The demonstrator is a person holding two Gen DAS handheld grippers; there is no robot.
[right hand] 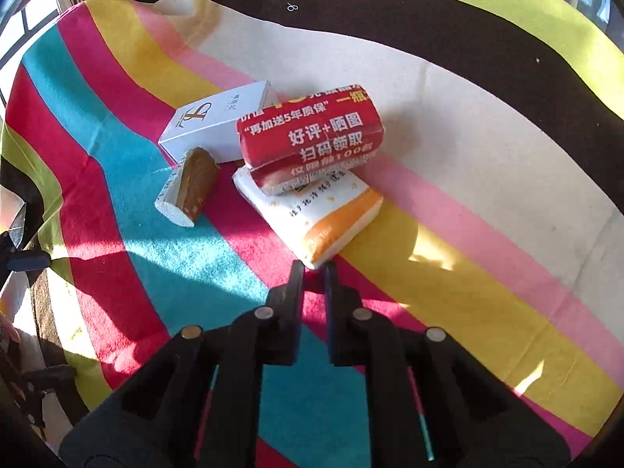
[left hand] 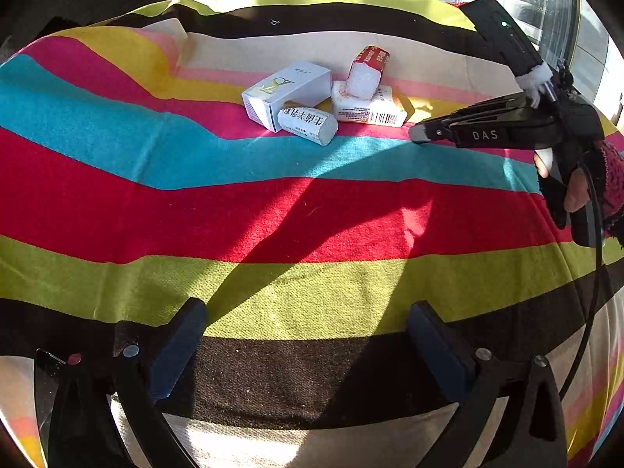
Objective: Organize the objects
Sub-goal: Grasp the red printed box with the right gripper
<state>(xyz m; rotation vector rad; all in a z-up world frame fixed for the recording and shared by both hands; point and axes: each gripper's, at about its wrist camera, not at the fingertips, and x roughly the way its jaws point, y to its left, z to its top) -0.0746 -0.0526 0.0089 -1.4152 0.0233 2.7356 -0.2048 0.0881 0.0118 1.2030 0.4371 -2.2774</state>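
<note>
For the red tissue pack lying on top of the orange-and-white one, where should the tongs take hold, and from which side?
Grip the red tissue pack across its short width near the middle, coming from above. It lies on the orange-and-white pack with its top and long sides free, while the white box crowds its far end. The right tongs, shut now, would probably need to open first.

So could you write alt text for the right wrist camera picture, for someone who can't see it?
A black right gripper, jaws shut and empty, points at a small pile on a bright striped cloth: a red tissue pack lying on a white-and-orange pack, with a white box and a brown-and-white pack beside them.
</note>
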